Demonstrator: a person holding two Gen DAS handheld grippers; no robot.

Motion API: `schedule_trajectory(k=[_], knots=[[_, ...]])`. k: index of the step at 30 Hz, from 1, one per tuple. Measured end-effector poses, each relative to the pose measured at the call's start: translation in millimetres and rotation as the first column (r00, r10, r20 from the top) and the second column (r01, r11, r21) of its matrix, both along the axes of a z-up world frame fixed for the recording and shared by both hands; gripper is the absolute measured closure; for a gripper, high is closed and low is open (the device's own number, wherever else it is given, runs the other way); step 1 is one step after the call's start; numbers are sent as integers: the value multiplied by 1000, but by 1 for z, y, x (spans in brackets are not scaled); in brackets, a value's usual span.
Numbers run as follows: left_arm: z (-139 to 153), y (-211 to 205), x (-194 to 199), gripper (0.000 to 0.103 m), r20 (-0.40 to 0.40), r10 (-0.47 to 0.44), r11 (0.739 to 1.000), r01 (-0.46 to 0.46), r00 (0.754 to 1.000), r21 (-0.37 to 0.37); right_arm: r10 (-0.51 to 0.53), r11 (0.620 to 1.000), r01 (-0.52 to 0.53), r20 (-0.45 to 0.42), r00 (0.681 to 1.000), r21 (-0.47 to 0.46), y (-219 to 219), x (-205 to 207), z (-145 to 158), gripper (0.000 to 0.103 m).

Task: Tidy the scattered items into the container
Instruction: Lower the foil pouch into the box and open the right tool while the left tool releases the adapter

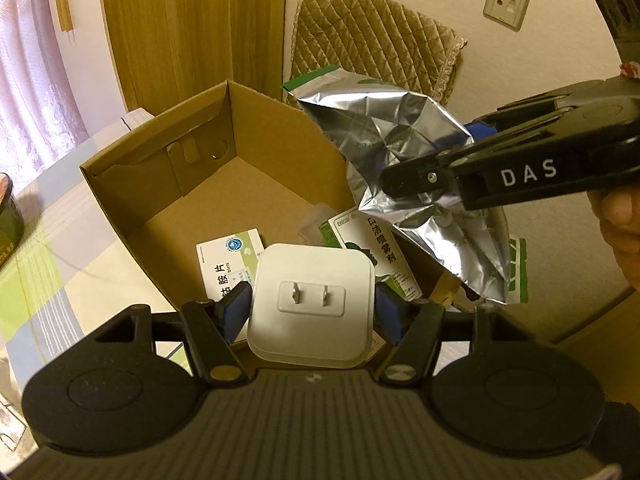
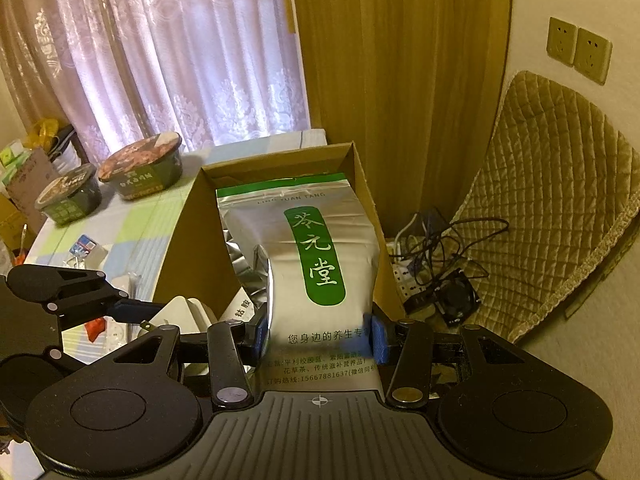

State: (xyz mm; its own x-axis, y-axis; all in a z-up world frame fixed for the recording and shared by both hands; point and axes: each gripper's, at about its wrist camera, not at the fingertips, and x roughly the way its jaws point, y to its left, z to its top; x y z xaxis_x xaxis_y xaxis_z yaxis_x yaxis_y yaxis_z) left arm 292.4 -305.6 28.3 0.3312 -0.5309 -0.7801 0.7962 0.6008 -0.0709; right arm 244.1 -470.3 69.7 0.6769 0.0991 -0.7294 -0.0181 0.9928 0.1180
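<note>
Silver foil, creased and printed with a green label, fills the space between the blue pads of the right gripper (image 2: pixel 318 338): this is the tall silver foil pouch (image 2: pixel 308 256), clamped near its lower end and hanging over the near-right corner of the open brown cardboard box (image 1: pixel 120 184). The left gripper (image 1: pixel 312 306) pinches a white square plug adapter (image 1: pixel 312 304), prongs facing the camera, just above the box's near edge.

As I judge it, the tidying is partly done. Two small white-and-green medicine cartons (image 1: pixel 230 264) already lie on the box floor ahead of the left tongs; both held items are not yet released, and small oddments (image 2: pixel 86 248) remain on the checked tablecloth (image 2: pixel 132 224) to the left of the right tongs.

Only the left wrist view shows the box floor and the cartons. Only the right wrist view shows the pouch's printed face, two green instant-noodle bowls (image 2: pixel 140 172) far left, and the table clutter.
</note>
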Motion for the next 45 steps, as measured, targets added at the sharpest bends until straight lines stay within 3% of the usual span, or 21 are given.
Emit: schedule_trajectory(k=[3,6,15,20,45], knots=[[-2,0,0,43,-2,2,1000,-2,1000,3,-2,1000,2,-2,1000,2,1,-1,-2,53],[-2,1,0,33,-10,-2,1000,2,1000,5,-2,1000,2,0,1000,1,1,-1,-3,53],[9,27,-9,33,34,45,999,-45,998,0,0,1000,0,13,1000,2,3,0,1,53],[11,44,-12,33,23,85,996,-85,996,-3,11,1000,-11,18,1000,7,8,5,2,53],[4,65,-16,33,-2,112,994,-112,994,-17,34,999,-34,2,999,4,34,31,-8,52]])
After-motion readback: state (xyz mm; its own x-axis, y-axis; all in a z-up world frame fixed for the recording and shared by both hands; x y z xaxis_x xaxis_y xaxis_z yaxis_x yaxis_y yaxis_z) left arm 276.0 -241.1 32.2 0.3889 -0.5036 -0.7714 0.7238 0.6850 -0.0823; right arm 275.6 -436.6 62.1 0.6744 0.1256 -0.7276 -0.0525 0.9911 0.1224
